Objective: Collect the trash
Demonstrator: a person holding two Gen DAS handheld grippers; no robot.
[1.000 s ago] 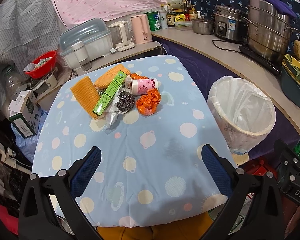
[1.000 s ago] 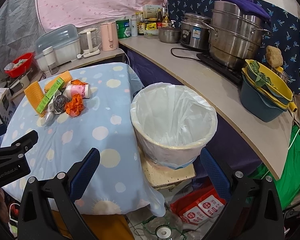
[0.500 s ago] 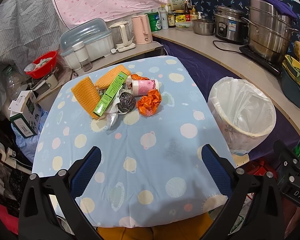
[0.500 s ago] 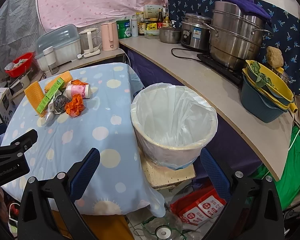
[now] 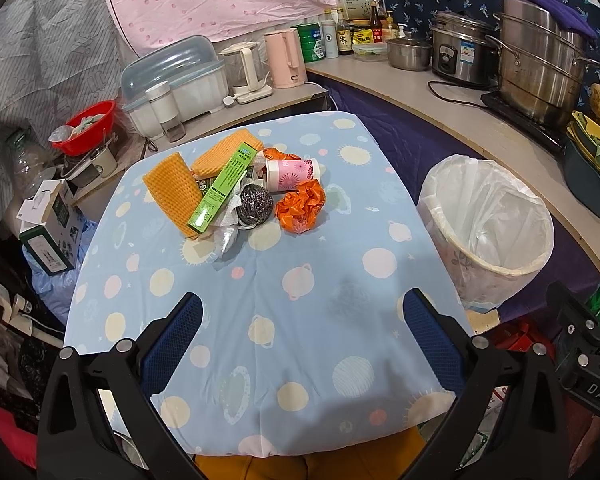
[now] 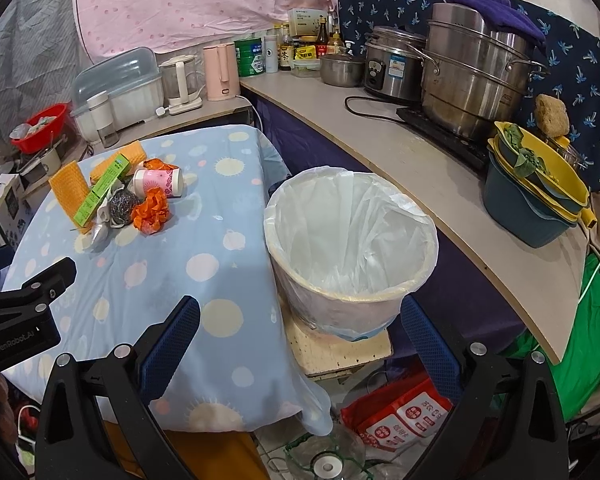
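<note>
1. Nothing is looking collected yet: the bin [image 6: 350,248], lined with a white bag, is standing beside the worktop [image 5: 284,320] on a low stand, and its inside is showing only the liner, as far as can be seen.
2. The trash is all lying in one heap toward the far end of the worktop: two orange sponges [image 5: 174,188], a green box [image 5: 224,184] resting across them, a pink paper cup [image 5: 292,175] lying on its side, a steel scourer [image 5: 254,203], a crumpled orange bag [image 5: 302,209], and some white and silvery wrapping [image 5: 226,236] under the rest.
3. The left tool [image 5: 300,340] is hovering over the near end of the worktop, well apart from the heap, its jaws spread wide and gripping nothing.
4. The right tool [image 6: 300,340] is hanging near the bin, likewise wide open and empty.
5. By this judgement the task is only beginning; every piece is waiting to be picked up and dropped into the bin.
</note>
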